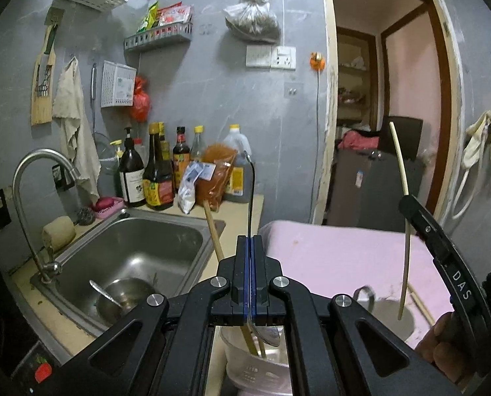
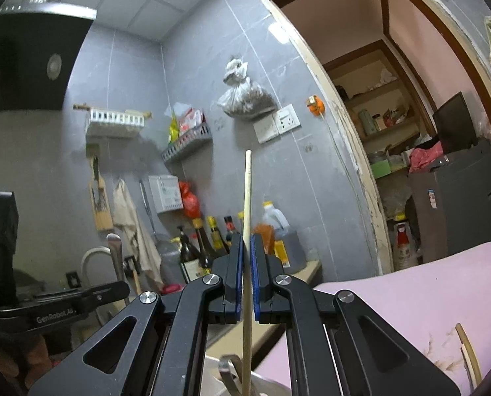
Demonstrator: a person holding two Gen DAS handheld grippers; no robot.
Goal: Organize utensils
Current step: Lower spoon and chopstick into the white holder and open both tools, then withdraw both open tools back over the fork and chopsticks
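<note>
My left gripper [image 1: 251, 241] is shut on a metal spoon [image 1: 251, 194], held upright with its bowl down over a clear plastic container [image 1: 255, 366] that holds wooden chopsticks [image 1: 214, 234]. My right gripper [image 2: 248, 239] holds a pale chopstick [image 2: 247, 198] upright between its jaws, which stand slightly apart around it. In the left wrist view the right gripper [image 1: 407, 199] shows at the right, the chopstick [image 1: 402, 178] hanging with its lower end in a white cup [image 1: 390, 316] on the pink table [image 1: 327, 250].
A steel sink [image 1: 139, 247] with a bowl and spoon [image 1: 113, 297] lies to the left, with a tap [image 1: 31, 198]. Sauce bottles [image 1: 159, 171] crowd the counter behind. More chopsticks [image 2: 469, 356] lie on the pink table. A doorway [image 1: 387, 115] opens at the right.
</note>
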